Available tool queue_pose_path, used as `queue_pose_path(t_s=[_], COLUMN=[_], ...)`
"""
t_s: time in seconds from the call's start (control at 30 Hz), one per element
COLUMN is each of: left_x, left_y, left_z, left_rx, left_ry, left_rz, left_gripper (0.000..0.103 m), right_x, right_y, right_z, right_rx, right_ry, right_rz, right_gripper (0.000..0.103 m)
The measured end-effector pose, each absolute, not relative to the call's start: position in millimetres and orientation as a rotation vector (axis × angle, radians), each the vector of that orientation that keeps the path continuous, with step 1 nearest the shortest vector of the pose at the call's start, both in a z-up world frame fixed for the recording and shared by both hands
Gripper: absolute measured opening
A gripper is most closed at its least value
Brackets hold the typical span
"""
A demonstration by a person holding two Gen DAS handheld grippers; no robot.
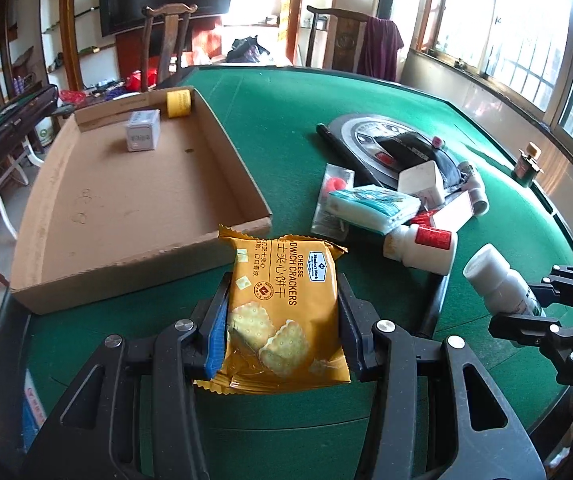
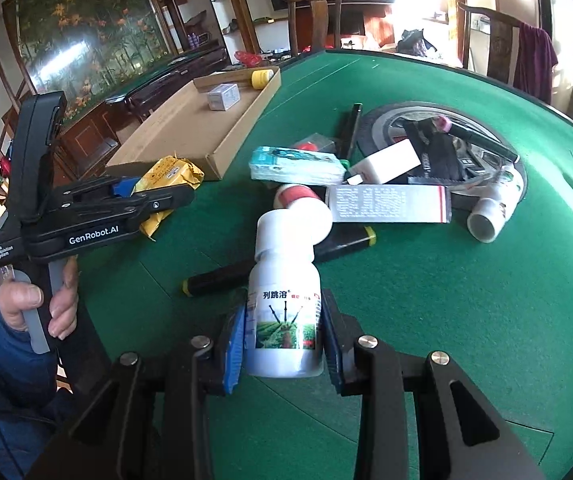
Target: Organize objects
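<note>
My left gripper [image 1: 282, 316] is shut on a yellow cheese cracker packet [image 1: 284, 304] and holds it above the green table, just short of the near edge of a shallow cardboard tray [image 1: 98, 216]. The tray holds a small grey box [image 1: 143, 131] and a yellow roll [image 1: 178, 103] at its far end. My right gripper [image 2: 282, 336] is shut on a white bottle with a field picture [image 2: 284, 300], held above the table. The right gripper and its bottle [image 1: 498, 280] show at the right in the left wrist view. The left gripper with the packet [image 2: 168, 176] shows at the left in the right wrist view.
A pile lies around a round centre plate [image 1: 366, 132]: a tissue pack [image 2: 294, 166], a white block [image 2: 386, 162], a red-labelled white bottle [image 2: 306, 206], a long white box [image 2: 386, 204], black pens [image 2: 222, 280]. Wooden chairs [image 1: 166, 40] stand beyond the table.
</note>
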State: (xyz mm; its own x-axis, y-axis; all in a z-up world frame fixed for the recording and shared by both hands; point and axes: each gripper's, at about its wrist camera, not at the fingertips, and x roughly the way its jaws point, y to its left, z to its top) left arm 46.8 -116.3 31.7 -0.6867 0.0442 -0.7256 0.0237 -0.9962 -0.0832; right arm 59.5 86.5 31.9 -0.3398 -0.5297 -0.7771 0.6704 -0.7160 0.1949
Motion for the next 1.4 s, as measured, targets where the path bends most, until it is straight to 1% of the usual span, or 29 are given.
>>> queue_pose_path(t_s=[0.43,1.03,1.4], left_x=[63.4,78.4,81.7], left_y=[-134.4,-169.3,-217.3], left_z=[42.8,62.3,71.8], left_rx=[-1.186,-1.136,-1.122], left_ry=[-0.128,-0.175,-0.302], left_rz=[2.946,3.041,3.114], left_gripper=[0.046,0.046,0.046], right_x=[65.9,64.7,54.0], right_y=[53.6,-1.4,-38.9], right_z=[39.5,57.6,66.5], right_rx=[1.122,1.095,1.074], right_ry=[0.247,0.285,0.262], right_rz=[-2.075,-2.024,-2.001], right_gripper=[0.034,0.034,0.034])
